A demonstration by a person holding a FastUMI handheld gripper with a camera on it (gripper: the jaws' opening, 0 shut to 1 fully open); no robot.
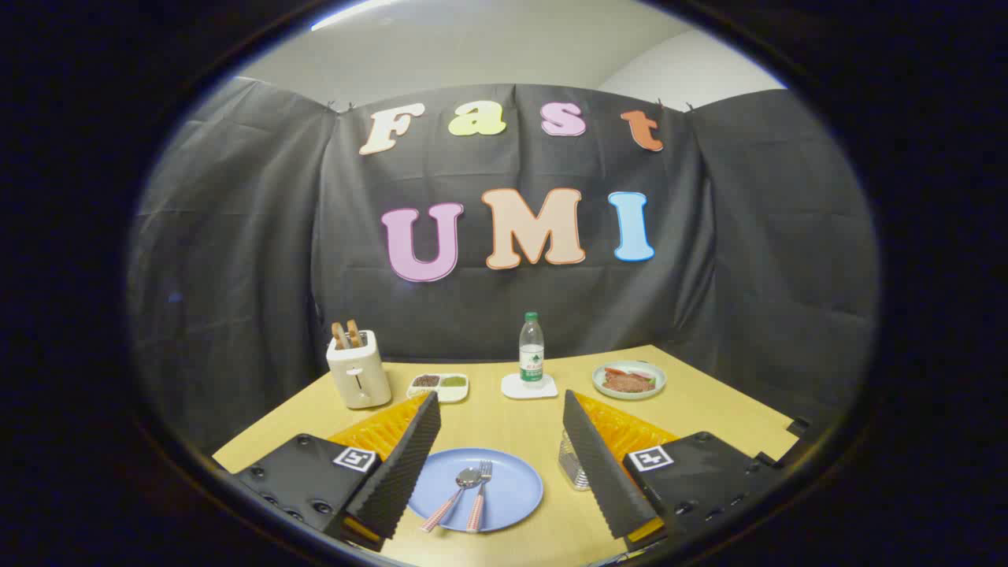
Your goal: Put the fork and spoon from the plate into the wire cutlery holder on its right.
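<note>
I am hovering above the near edge of the table [512, 425] with my gripper [500, 425] spread wide and holding nothing. Between my fingers the blue plate [516, 492] is sitting close to the table's near edge, and the spoon [455, 494] and the fork [479, 494] are lying on it side by side, heads pointing toward the far edge, striped handles toward me. Just to the plate's right, partly hidden behind my right finger [602, 472], the wire cutlery holder [573, 466] is standing upright.

Along the far edge a toaster [358, 370] with bread in it, a small two-part dish [439, 386], a water bottle [531, 350] on a coaster and a plate of food [628, 380] are waiting, well apart from my work.

I am judging that nothing of the task is done yet — I am at the approach. Next I should be dropping toward one utensil, probably the fork since it is lying nearer the holder, and lining my fingers across its handle — they are lying close together, so I risk catching both.
</note>
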